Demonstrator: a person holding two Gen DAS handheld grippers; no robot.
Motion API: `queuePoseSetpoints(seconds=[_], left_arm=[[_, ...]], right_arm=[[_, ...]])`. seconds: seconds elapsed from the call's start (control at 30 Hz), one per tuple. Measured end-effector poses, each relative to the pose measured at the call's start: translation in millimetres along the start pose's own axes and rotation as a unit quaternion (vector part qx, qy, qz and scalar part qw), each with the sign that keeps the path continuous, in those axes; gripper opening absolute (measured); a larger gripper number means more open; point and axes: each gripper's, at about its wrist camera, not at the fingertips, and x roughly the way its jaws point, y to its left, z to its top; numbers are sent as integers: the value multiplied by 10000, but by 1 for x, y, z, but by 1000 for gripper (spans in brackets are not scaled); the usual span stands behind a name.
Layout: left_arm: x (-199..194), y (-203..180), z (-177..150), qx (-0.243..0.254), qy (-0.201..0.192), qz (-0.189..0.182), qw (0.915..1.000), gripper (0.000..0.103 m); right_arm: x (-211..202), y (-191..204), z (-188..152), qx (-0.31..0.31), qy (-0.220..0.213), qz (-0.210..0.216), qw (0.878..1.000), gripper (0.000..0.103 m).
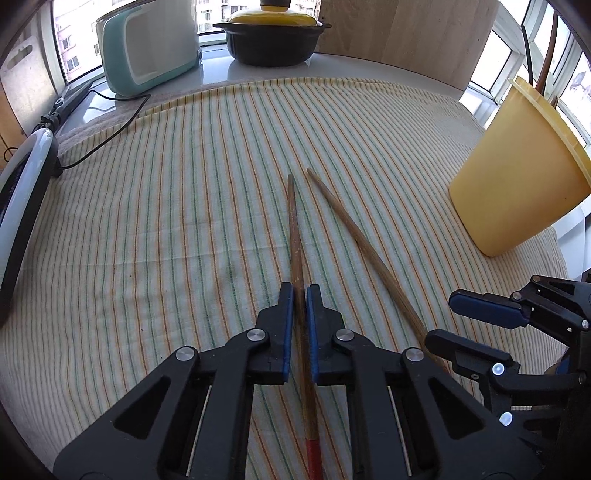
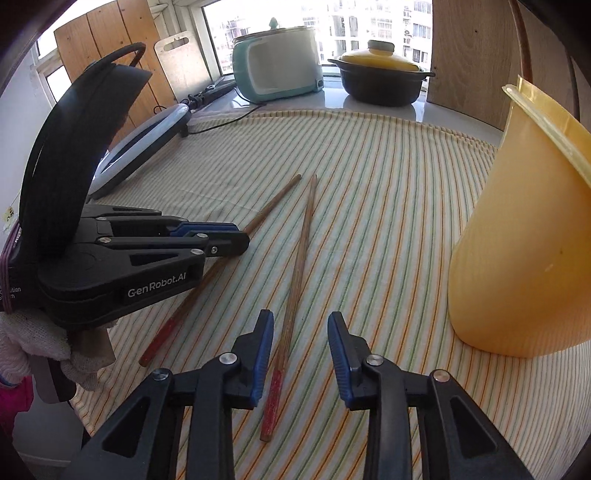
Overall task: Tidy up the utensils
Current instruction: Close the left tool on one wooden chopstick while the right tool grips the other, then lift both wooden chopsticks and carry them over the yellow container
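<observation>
Two wooden chopsticks with red ends lie on the striped cloth. My left gripper (image 1: 299,291) is shut on the left chopstick (image 1: 295,229), which runs forward between its blue pads; the right wrist view shows it (image 2: 236,236) clamped on that chopstick (image 2: 273,201). The second chopstick (image 1: 354,236) lies just to its right. My right gripper (image 2: 301,325) is open, its jaws on either side of the second chopstick (image 2: 301,251) near its red end. A yellow plastic cup (image 2: 524,236) stands at the right; it also shows in the left wrist view (image 1: 517,177).
A teal and white appliance (image 1: 147,51) and a black pot with a yellow lid (image 1: 271,33) stand at the back by the window. A round ring light (image 2: 144,144) with a cable lies at the left. Wooden boards (image 1: 406,37) lean at the back.
</observation>
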Motion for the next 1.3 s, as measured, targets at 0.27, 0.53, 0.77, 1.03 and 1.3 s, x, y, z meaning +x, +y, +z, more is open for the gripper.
queuePoseSetpoints(seconds=[0.27,0.53,0.77,1.03,1.3], left_arm=[[-4,10,0,28,147,221,9996,6],[5,18,15,-151,285,166,9993,6],[2,23,13,-228,175,25,9996,5],[-12,32,8,-414,25,-77,9991,4],[-51,29,9,-550,-485,-371,9966,4]], right_arm=[[18,7,26,-153,303,-95,9994,29],[38,6,44,-106,570,-194,9981,25],[45,8,54,-171,556,-407,9975,15],[40,2,50,35,463,-170,9988,5],[5,9,42,31,-2,74,10000,4]])
